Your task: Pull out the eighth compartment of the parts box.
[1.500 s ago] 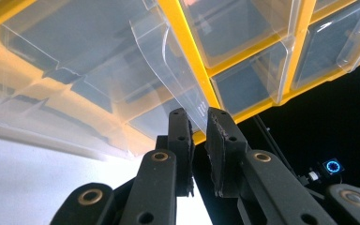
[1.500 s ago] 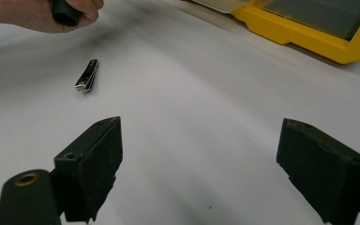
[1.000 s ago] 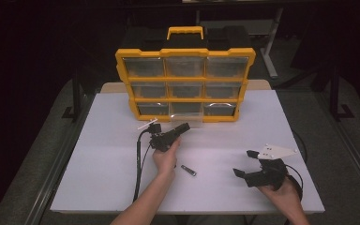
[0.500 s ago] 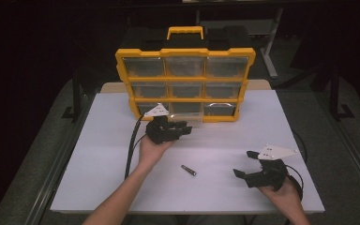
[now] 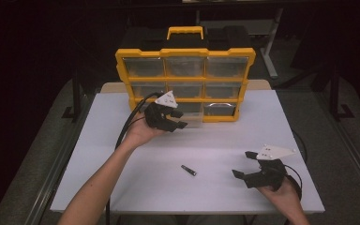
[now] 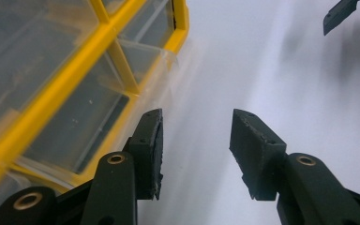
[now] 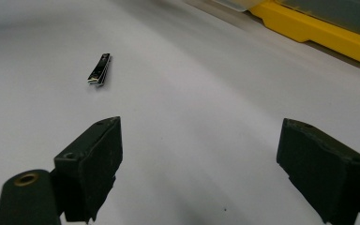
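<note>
Left tongs (image 5: 178,119) parted, empty, by yellow organizer (image 5: 185,77), right tongs (image 5: 244,164) wide, empty, nail clipper (image 7: 99,69) legible up close

Drawer (image 5: 187,118) contents — too blurred

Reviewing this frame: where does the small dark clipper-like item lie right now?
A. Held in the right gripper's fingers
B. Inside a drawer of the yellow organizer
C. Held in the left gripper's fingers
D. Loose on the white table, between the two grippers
D. The small dark item lies loose on the white table, apart from the open left gripper and open right gripper.
</note>
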